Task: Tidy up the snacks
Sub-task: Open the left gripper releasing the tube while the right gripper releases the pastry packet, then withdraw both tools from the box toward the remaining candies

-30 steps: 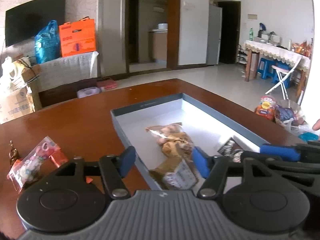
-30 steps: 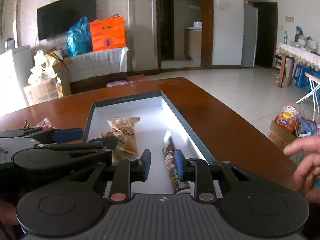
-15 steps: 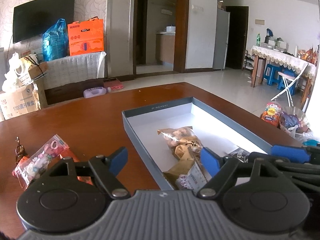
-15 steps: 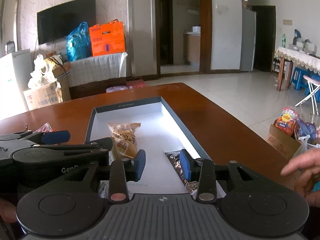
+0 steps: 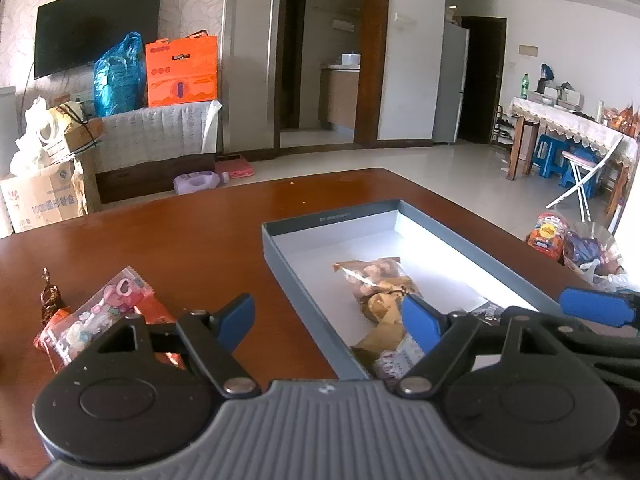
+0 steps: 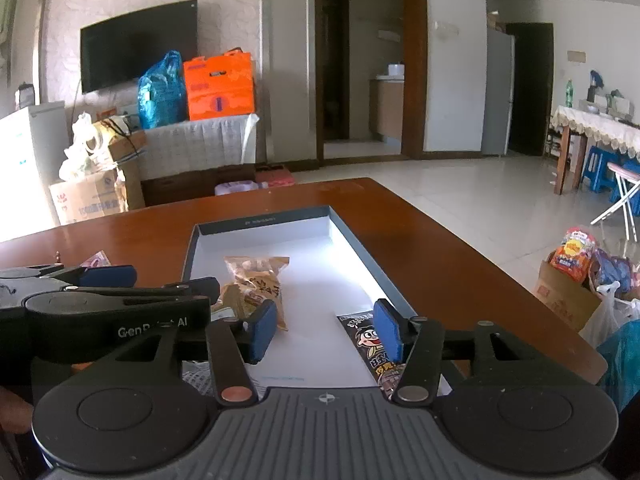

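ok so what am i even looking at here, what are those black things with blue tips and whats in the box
Those are two hand-held grabbers; a person carries one in each hand, each with a camera looking along its fingers. One picture is from the left tool, the other from the right tool. Both tools' jaws are opening and grip nothing. On the brown table sits a grey box holding tan snack bags and a dark cartoon packet, which lies just by the right tool's pads. Outside the box, to its left, lies a pink and orange snack pack, not yet put away.

Black hand-held gripper (image 6: 326,330), blue pads (image 6: 262,330), ribbed grey body.
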### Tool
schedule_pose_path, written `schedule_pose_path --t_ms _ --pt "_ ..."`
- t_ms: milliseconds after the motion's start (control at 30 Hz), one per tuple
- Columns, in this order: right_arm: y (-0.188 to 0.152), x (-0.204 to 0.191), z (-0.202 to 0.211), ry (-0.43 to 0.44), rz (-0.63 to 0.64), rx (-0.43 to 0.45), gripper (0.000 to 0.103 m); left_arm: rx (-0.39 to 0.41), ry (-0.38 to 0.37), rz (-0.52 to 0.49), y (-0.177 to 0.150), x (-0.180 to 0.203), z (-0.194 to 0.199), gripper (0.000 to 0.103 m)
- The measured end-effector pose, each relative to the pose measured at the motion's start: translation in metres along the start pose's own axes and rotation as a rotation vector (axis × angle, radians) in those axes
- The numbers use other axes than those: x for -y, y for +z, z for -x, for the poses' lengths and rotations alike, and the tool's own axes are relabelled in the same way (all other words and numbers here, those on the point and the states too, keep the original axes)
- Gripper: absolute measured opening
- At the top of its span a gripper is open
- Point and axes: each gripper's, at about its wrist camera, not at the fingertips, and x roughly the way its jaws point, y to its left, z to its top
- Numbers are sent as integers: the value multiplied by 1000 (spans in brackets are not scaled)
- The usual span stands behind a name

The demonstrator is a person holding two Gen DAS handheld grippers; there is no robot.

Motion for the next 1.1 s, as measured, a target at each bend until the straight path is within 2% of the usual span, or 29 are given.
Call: schedule_pose_path --t_ms 233,333,467,700,1100 --pt "0 -4 3 -5 7 15 65 5 7 9 -1 -5 3 86" --pt "0 -5 4 -12 14 20 72 -1 13 17 -1 -8 4 86" --pt "0 -6 5 -16 16 34 80 5 34 28 -1 -10 5 93" --pt "0 -9 6 -25 31 60 93 7 43 38 0 -14 6 94" --pt "8 -38 15 43 113 109 96 13 76 38 0 -37 15 94"
